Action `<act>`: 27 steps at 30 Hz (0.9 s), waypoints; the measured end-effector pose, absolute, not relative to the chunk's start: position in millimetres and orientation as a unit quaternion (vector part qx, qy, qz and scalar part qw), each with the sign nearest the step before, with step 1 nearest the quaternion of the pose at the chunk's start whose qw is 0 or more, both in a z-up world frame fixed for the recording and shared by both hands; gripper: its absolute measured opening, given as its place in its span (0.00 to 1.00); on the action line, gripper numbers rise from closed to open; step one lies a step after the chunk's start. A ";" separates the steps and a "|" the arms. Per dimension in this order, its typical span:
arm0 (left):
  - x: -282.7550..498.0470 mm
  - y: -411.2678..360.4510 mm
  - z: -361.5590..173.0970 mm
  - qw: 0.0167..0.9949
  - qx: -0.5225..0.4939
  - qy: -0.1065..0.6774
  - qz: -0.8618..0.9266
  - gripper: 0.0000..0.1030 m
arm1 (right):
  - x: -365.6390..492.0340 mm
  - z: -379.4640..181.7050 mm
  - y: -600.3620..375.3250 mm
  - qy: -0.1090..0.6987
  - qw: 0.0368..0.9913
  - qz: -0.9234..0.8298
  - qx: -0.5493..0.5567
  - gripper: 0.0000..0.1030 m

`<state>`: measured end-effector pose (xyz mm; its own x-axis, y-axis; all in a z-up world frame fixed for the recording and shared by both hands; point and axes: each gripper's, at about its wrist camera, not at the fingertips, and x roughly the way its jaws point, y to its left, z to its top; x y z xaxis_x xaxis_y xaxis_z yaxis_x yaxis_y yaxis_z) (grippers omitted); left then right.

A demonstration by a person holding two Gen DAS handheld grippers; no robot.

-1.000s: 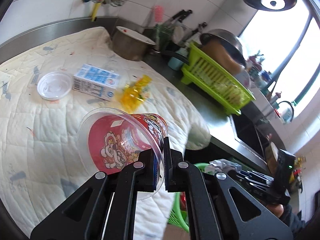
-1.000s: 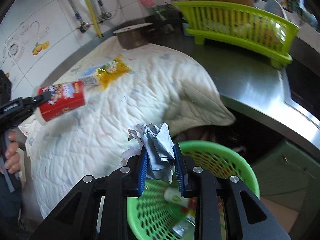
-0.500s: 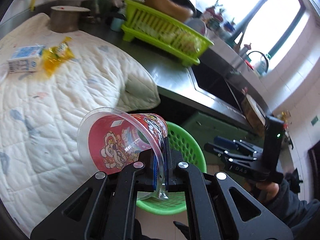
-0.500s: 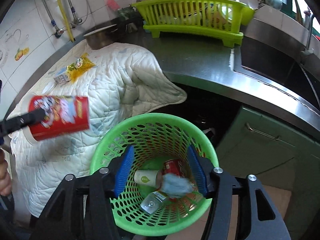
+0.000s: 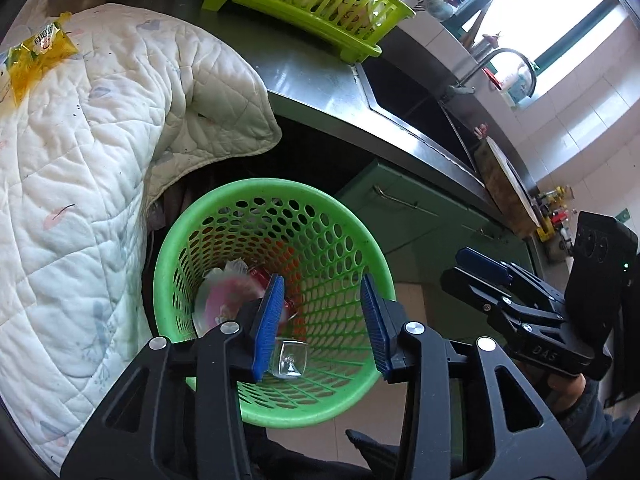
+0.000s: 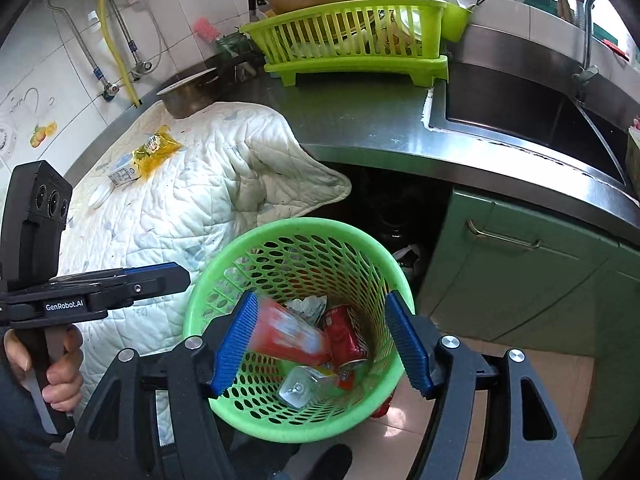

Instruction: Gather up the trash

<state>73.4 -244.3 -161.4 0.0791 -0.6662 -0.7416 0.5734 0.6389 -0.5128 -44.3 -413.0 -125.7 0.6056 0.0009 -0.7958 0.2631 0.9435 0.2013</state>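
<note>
A green perforated basket (image 5: 360, 240) (image 6: 224, 280) stands on the floor beside the counter. My left gripper (image 5: 322, 322) is open and empty above it; it also shows at the left of the right wrist view (image 6: 160, 276). A red noodle cup (image 6: 288, 336) (image 5: 224, 300), blurred, lies inside the basket with a red can (image 6: 346, 334), crumpled paper (image 6: 306, 306) and a clear bottle (image 6: 304, 388). My right gripper (image 6: 322, 344) is open and empty over the basket. A yellow wrapper (image 6: 158, 152) (image 5: 40, 50) and a small carton (image 6: 120, 174) lie on the white quilt (image 6: 192, 208).
A lime dish rack (image 6: 352, 40) and a metal pot (image 6: 192, 94) stand on the steel counter (image 6: 380, 128). A sink (image 6: 520, 112) is at the right, green cabinet doors (image 6: 520, 280) below. A white lid (image 6: 98, 198) lies on the quilt.
My left gripper swung over the basket, opened and let go of the red noodle cup, which now lies in the basket. My right gripper stays open above the basket.
</note>
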 end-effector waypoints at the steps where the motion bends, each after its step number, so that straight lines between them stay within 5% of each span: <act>1: 74.2 -245.5 -161.4 0.734 -0.044 0.531 -0.421 0.44 | -44.7 -126.0 -413.1 0.438 0.883 -0.074 0.152 0.62; 27: 136.3 -88.6 -105.6 0.853 -0.088 0.458 -0.233 0.69 | 57.0 -99.5 -346.0 0.421 0.900 0.038 0.104 0.79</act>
<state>136.3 -88.6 -105.6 0.4725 -0.4780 -0.7404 0.3161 0.8762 -0.3639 57.0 -346.0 -99.5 0.6435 0.1559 -0.7494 0.0197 0.9753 0.2198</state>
